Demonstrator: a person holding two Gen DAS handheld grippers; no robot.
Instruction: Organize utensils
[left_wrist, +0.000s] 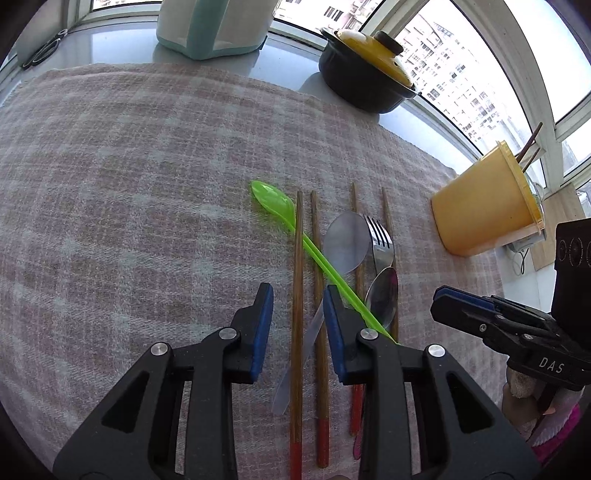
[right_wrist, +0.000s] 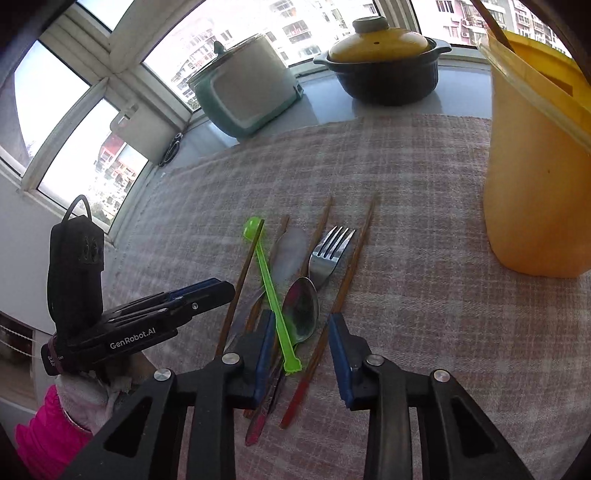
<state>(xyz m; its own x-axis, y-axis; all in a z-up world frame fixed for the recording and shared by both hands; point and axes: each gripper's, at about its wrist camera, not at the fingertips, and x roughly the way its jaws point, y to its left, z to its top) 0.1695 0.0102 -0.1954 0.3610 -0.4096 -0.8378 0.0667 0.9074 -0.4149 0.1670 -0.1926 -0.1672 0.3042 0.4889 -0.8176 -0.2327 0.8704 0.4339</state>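
On cloth: green plastic spoon (left_wrist: 275, 202), fork (left_wrist: 380, 240), metal spoon (left_wrist: 382, 295), chopsticks (left_wrist: 296, 295) unsorted
Inside yellow holder (left_wrist: 484, 206): only two sticks
Left gripper (left_wrist: 298, 306): released, empty
Right gripper (right_wrist: 302, 334): released, empty

Pretty sure I'm working in somebody's home kitchen, up in an apartment. There's a clay pot (right_wrist: 384, 62) with a yellow lid and a rice cooker (right_wrist: 245, 90) on the sill, a checked cloth (left_wrist: 129, 192) over the counter, a yellow utensil holder (right_wrist: 535, 177), and high-rise blocks (left_wrist: 461, 74) outside the windows.
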